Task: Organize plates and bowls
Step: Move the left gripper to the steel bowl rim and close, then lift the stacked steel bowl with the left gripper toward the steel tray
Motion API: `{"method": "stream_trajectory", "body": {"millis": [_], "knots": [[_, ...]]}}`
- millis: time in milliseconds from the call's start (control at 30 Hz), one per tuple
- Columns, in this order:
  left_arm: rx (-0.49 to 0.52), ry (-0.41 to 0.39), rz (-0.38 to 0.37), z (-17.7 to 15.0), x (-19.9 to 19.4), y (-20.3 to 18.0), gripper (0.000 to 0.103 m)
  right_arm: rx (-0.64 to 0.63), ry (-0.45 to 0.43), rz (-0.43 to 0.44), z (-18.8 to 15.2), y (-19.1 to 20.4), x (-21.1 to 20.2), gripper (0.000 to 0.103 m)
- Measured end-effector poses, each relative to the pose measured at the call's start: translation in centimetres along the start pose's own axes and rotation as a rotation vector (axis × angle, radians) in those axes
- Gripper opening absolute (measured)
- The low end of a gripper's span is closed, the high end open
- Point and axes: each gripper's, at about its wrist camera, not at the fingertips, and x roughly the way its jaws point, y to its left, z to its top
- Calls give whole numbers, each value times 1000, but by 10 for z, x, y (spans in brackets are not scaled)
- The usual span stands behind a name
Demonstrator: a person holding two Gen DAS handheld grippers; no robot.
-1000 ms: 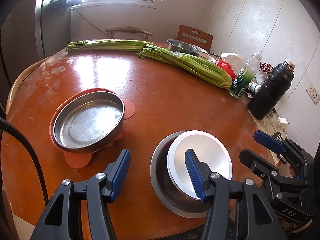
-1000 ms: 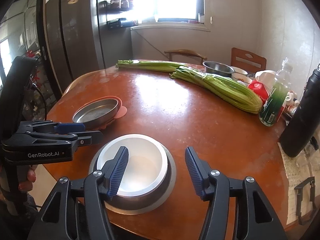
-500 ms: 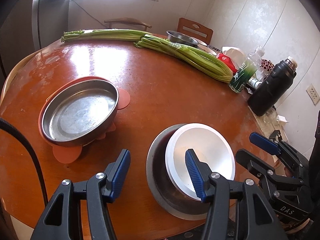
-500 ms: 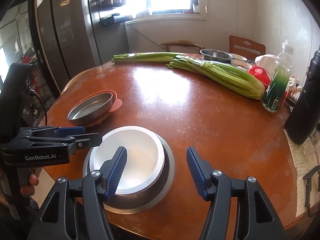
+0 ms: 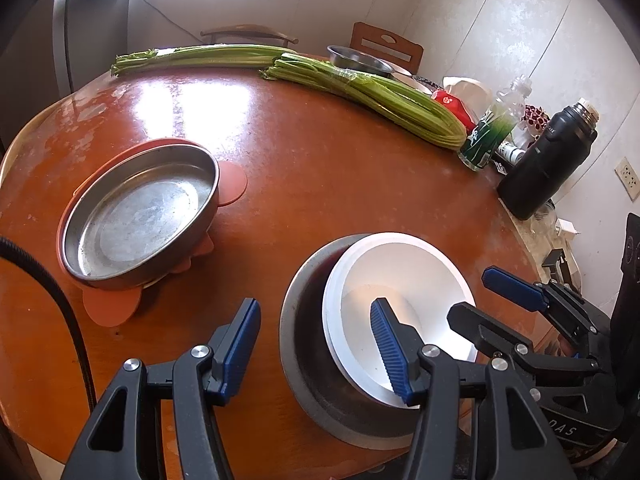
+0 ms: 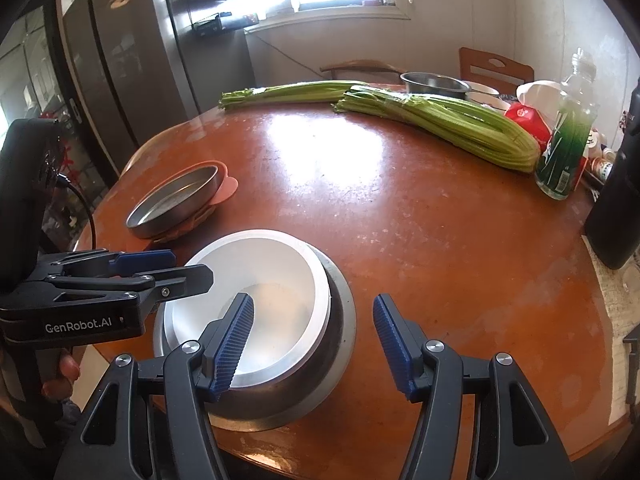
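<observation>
White bowl (image 6: 256,300) sits nested in a steel bowl (image 6: 340,344) at the near edge of the table (image 6: 400,216). I see both grippers straddling its rim from opposite sides — left gripper (image 5: 316,346) and right gripper (image 6: 312,344), fingers apart, gripping nothing. Steel pan (image 5: 140,216) rests on an orange mat (image 5: 234,182), well apart.

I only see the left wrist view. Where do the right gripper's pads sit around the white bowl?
Observer: The right gripper is open, one pad over the white bowl, the other over bare table beyond the metal bowl.
Operator: And my left gripper's tips, seen from there?
Observer: The left gripper is open, its tips at the white bowl's left rim; contact is unclear.
Operator: What holds it?
Observer: A hand, its fingers showing under the gripper body.
</observation>
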Motion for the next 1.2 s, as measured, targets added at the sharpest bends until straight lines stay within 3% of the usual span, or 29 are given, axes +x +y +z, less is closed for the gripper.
{"method": "stream_trajectory", "body": {"millis": [1200], "knots": [[6, 85, 4, -7, 31, 1, 59, 8, 77, 39, -12, -3, 21, 64]]}}
